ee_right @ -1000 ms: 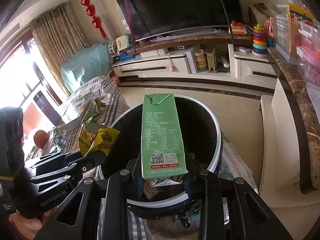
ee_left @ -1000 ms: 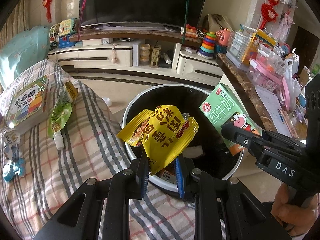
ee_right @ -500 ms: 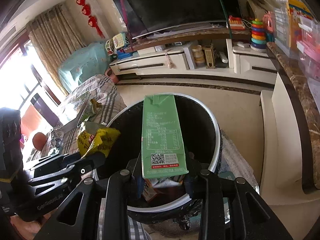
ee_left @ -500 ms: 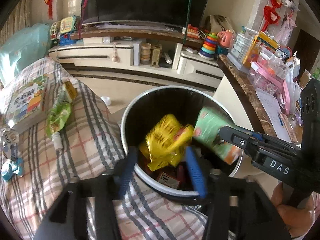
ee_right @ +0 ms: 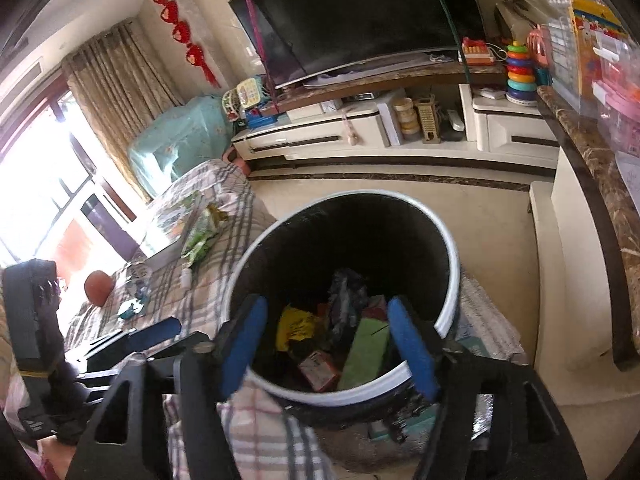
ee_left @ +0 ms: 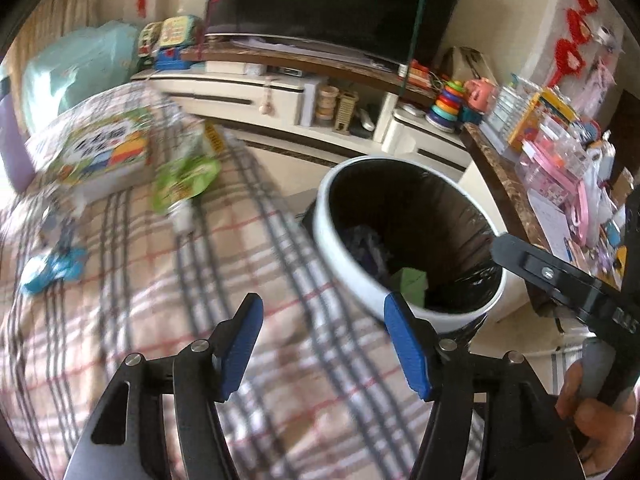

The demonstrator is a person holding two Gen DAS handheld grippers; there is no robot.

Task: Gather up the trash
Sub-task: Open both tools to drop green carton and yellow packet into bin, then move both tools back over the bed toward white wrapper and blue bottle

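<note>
Over the plaid bedspread (ee_left: pixel 168 288), left wrist view: left gripper (ee_left: pixel 324 344) has its fingers spread wide, nothing between them, hanging above the cloth just beside the trash bin (ee_left: pixel 348 264). Frame is motion-blurred. Remaining trash on the bedspread, as I read it: green snack pouch (ee_left: pixel 184 184) with a small white bottle (ee_left: pixel 182 216) just below it, and a blue-and-white wrapper (ee_left: pixel 52 268) nearer the left edge. Book (ee_left: pixel 96 152) beside the pouch is likely not trash. Only a corner of the green carton (ee_left: pixel 410 282) shows inside the bin. The right gripper's body crosses the right edge of this view; its tips can't be seen here.

Right wrist view: right gripper (ee_right: pixel 328 344) also wide and empty, directly over the bin mouth. This camera sees what the left one can't: the bin contents — green carton lying flat, yellow snack bag (ee_right: pixel 296 326), a small red box (ee_right: pixel 320 368).

Next step, my call: go for the pouch first. Keep the fingers wide, come in low along the cloth, close on a crimped edge rather than the puffed middle. Don't snag the bedspread. The bottle touching the pouch may roll, so grab it separately.
</note>
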